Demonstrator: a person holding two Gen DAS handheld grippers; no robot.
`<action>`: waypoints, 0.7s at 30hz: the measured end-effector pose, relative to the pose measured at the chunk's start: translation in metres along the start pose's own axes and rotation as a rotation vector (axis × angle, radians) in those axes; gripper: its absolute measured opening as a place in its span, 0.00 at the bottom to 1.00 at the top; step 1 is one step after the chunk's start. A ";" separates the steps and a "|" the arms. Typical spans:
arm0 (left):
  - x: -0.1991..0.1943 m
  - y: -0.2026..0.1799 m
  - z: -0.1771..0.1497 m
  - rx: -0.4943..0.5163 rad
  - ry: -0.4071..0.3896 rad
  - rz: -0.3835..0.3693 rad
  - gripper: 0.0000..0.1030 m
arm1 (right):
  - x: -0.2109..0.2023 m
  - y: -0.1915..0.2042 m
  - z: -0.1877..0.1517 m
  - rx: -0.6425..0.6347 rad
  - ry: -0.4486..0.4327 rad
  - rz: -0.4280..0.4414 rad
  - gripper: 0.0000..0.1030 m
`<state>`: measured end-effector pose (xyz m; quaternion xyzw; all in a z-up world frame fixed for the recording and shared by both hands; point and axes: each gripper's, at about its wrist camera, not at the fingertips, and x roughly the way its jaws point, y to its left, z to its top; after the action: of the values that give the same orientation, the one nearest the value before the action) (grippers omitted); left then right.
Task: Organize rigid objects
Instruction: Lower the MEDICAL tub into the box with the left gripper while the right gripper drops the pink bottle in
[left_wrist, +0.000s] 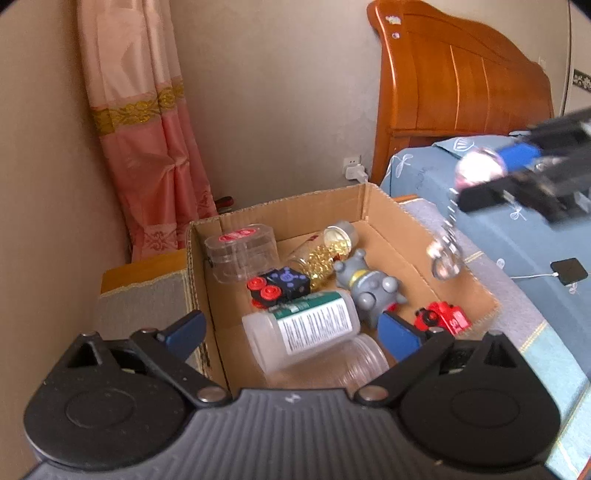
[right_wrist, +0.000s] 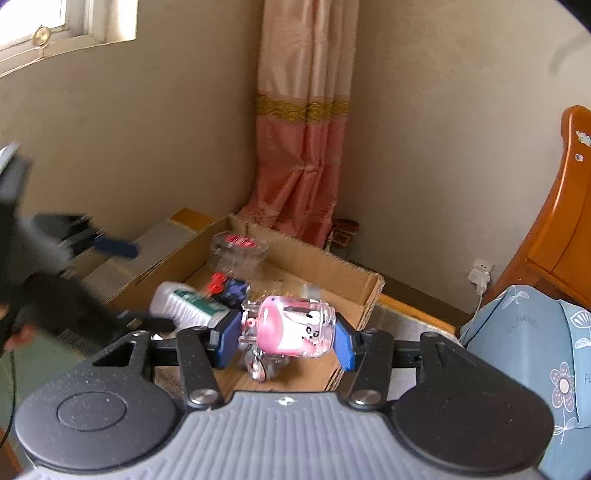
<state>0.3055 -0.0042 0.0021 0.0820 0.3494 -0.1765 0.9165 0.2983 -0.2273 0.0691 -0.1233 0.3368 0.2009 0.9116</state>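
Observation:
A cardboard box (left_wrist: 384, 225) holds several rigid things. A white bottle with a green label (left_wrist: 310, 328) lies on its side in it. My left gripper (left_wrist: 291, 336) hangs open over the box's near end; the bottle lies below its wide-spread blue pads, untouched. My right gripper (right_wrist: 288, 334) is shut on a pink toy in a clear case (right_wrist: 295, 321), held above the box's right side. The toy's chain and key ring (left_wrist: 447, 254) dangle over the box wall. Also in the box are a grey figure (left_wrist: 369, 291) and a jar of gold bits (left_wrist: 325, 254).
The box also holds a clear round tub with a red label (left_wrist: 240, 254), a black cube toy with red wheels (left_wrist: 284, 284), a red toy car (left_wrist: 443, 317) and a clear jar (left_wrist: 354, 362). A blue-covered bed (left_wrist: 498, 236) with a phone (left_wrist: 569, 271) lies right; a curtain (left_wrist: 147, 147) hangs behind.

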 end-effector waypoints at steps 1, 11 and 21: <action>-0.004 -0.001 -0.003 0.001 -0.009 -0.004 0.97 | 0.003 -0.003 0.003 0.007 -0.001 -0.005 0.55; -0.031 -0.003 -0.024 0.008 -0.059 0.014 0.99 | 0.049 -0.017 0.021 0.037 0.059 -0.081 0.55; -0.043 0.000 -0.045 -0.001 -0.060 0.051 0.99 | 0.053 -0.006 0.018 0.067 0.037 -0.103 1.00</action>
<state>0.2482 0.0198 -0.0022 0.0851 0.3194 -0.1554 0.9309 0.3473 -0.2109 0.0475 -0.1135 0.3535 0.1398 0.9179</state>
